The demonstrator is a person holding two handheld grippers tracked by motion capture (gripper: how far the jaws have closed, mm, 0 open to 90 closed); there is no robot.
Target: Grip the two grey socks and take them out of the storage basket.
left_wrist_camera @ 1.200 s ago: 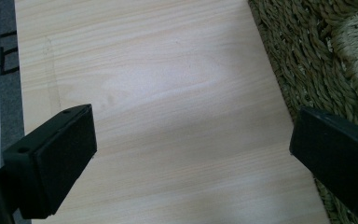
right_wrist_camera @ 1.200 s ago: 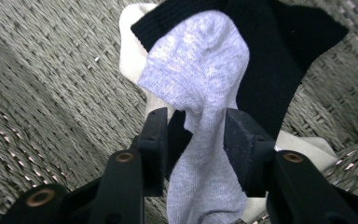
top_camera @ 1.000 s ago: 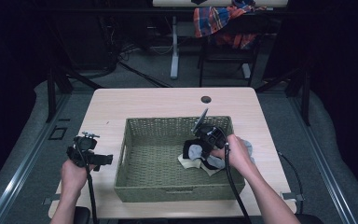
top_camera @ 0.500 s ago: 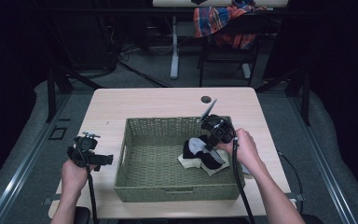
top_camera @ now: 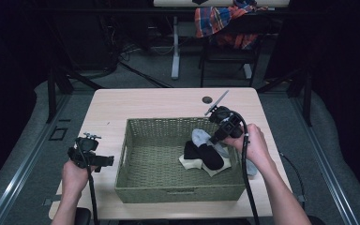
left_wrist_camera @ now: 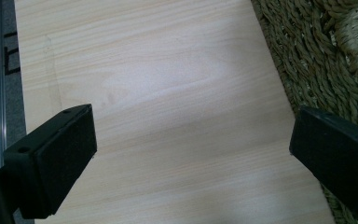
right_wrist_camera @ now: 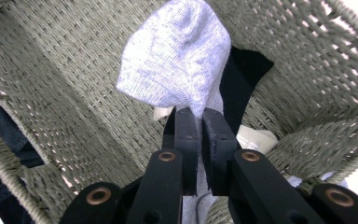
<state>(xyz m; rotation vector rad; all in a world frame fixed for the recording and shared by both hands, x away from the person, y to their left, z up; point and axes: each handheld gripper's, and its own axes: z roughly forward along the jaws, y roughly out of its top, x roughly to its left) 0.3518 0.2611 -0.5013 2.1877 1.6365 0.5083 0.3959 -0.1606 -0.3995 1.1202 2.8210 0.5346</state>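
r gripper pinching the grey sock by a thin fold, sock hanging over the basket. l gripper spread, idle over the table. we reckon risk = fold slips out, or sock drags the black sock w/ it.

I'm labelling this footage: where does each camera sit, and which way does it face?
High view: above the table's near side, looking forward and down; both forearms, left tongs, right tongs.
Left gripper view: on the left tongs, facing the pale wooden table.
Right gripper view: on the right tongs, pinching a light grey sock.
Shared: the green woven basket.
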